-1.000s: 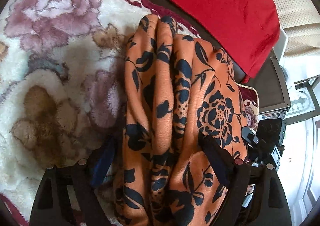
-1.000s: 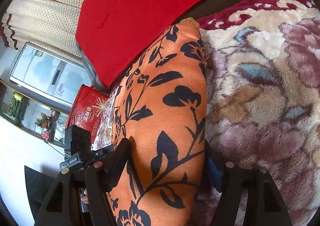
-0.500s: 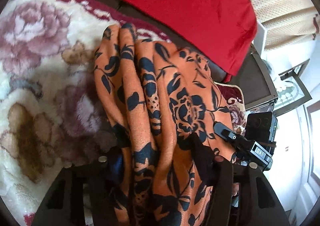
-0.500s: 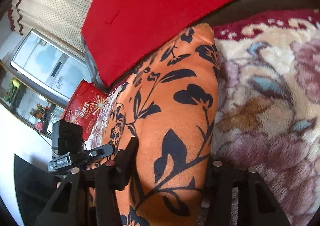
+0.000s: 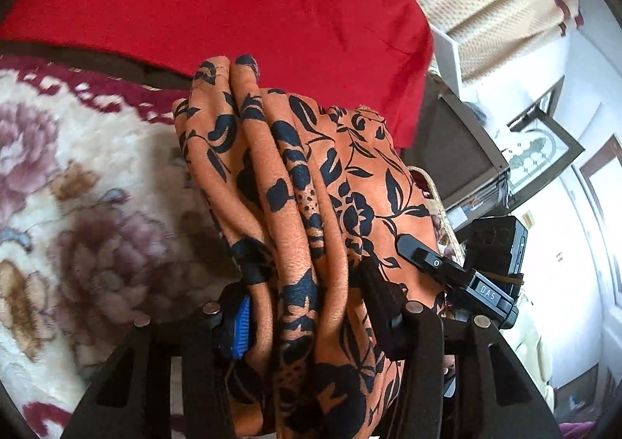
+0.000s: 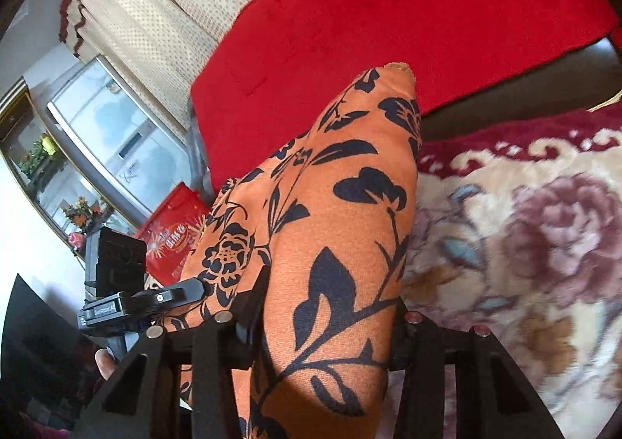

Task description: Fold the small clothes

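Beside the orange garment (image 5: 311, 182), opposite tongs (image 5: 447, 276) read "DAS".

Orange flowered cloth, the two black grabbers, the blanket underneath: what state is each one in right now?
Orange cloth with black flower print: bunched in folds, gripped at two places.
Left gripper: shut on the cloth.
Right gripper: shut on the cloth.
Plush cream floral blanket: spread flat.
Red fabric: lying behind.
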